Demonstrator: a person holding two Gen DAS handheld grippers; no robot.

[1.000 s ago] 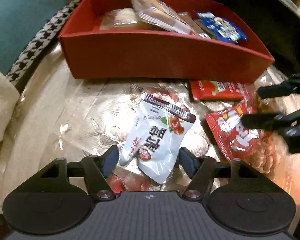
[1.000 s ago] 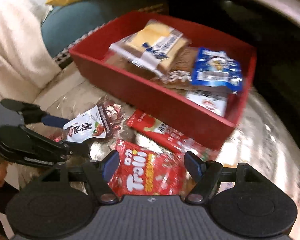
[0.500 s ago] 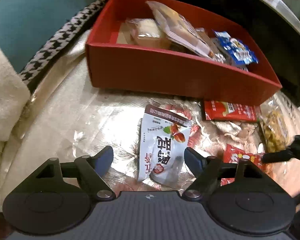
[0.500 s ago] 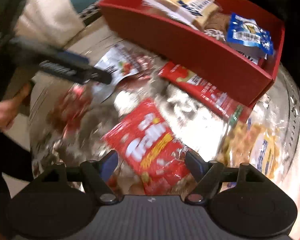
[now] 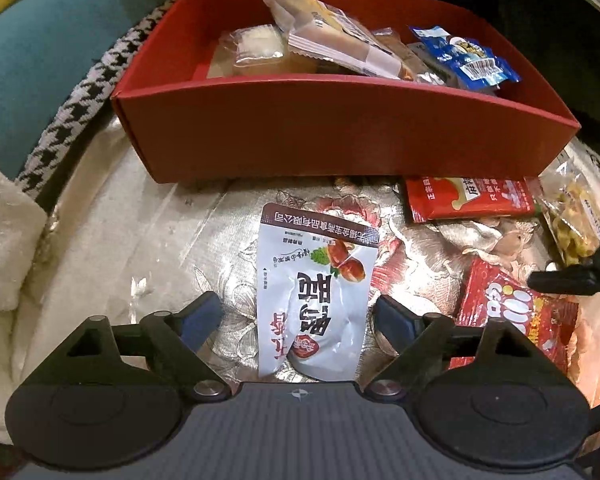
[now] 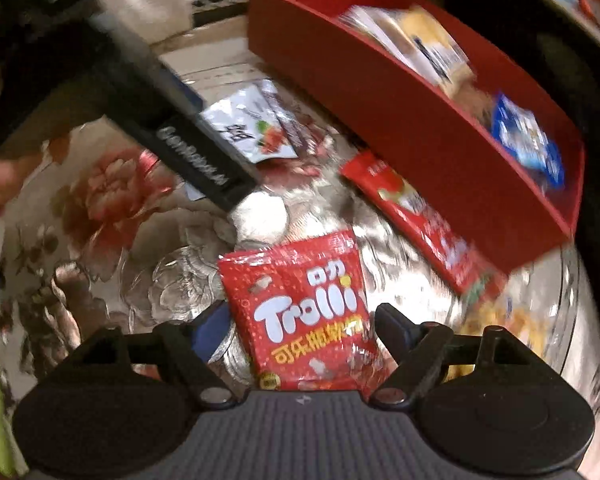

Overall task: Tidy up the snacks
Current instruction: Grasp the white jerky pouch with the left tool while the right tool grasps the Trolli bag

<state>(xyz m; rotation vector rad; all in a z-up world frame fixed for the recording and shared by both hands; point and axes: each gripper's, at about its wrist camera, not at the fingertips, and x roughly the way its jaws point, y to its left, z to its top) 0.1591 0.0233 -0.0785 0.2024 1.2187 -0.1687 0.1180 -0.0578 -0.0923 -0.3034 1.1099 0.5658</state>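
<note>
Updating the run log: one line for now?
left gripper: opening over white pouch | right gripper: opening over Trolli bag | red box: part-filled

white pouch [image 5: 316, 304] flat on table | red Trolli bag [image 6: 304, 312] flat | red box [image 5: 340, 136] part-filled

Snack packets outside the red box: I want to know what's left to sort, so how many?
4: white packet centre, long red packet by the box, nut bag far right, red gummy bag nearest. Others may be hidden.

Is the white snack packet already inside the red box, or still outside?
Outside. The white snack packet lies flat on the table, in front of the red box.
</note>
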